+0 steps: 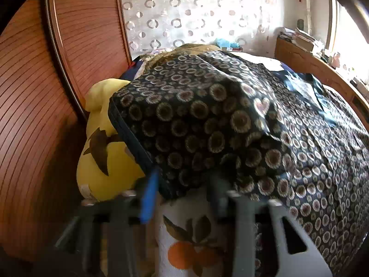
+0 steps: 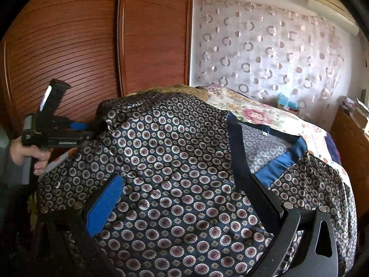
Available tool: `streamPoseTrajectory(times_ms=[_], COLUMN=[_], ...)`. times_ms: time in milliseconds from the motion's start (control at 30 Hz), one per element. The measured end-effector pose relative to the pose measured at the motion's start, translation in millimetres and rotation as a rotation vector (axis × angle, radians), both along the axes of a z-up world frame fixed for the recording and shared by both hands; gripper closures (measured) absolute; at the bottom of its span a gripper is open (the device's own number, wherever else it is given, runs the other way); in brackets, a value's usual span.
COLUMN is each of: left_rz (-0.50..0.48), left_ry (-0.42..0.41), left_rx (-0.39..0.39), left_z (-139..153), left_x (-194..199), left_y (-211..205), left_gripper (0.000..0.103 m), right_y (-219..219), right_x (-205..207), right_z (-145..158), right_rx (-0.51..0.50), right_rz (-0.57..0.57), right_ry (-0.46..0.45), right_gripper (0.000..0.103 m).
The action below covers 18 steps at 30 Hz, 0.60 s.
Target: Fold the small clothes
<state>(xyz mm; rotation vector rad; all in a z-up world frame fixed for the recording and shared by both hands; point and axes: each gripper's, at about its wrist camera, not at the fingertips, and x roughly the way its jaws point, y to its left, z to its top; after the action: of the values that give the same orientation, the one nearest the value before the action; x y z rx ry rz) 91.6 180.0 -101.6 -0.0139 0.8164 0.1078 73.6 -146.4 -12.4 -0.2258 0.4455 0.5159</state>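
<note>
A wardrobe of ribbed reddish wood stands behind the bed, whose quilt bears pink roses. Spread over the bed lies the garment, a dark navy, slightly glossy cloth printed with small round flowers, with a plain blue neckband. A yellow plush toy sits against the wardrobe. The left gripper, held in a hand, has its blue-padded fingers nearly closed, pinching the garment's raised edge. The right gripper has its fingers wide apart, over the cloth, gripping nothing.
</note>
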Motion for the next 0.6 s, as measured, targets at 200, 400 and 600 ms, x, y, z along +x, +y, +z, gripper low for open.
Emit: streamPoseTrajectory(times_ms=[200, 400, 600], left_rz=[0.015, -0.032, -0.142], left_ry=[-0.088, -0.194, -0.222], left_rx=[-0.013, 0.003, 0.022], left_z=[24.5, 73.9, 99.1], left_x=[0.3, 7.1, 20.9], left_y=[8.4, -12.3, -53.8], left_gripper=[0.100, 0.100, 0.100], right_y=[-11.9, -28.7, -43.6], right_x=[-2.8, -3.2, -7.7], right_z=[-4.2, -2.5, -0.8], right_rx=[0.021, 0.060, 0.104], right_rz=[-0.020, -0.059, -0.087], right_ry=[0.013, 0.010, 0.014], right_gripper=[0.000, 0.000, 0.000])
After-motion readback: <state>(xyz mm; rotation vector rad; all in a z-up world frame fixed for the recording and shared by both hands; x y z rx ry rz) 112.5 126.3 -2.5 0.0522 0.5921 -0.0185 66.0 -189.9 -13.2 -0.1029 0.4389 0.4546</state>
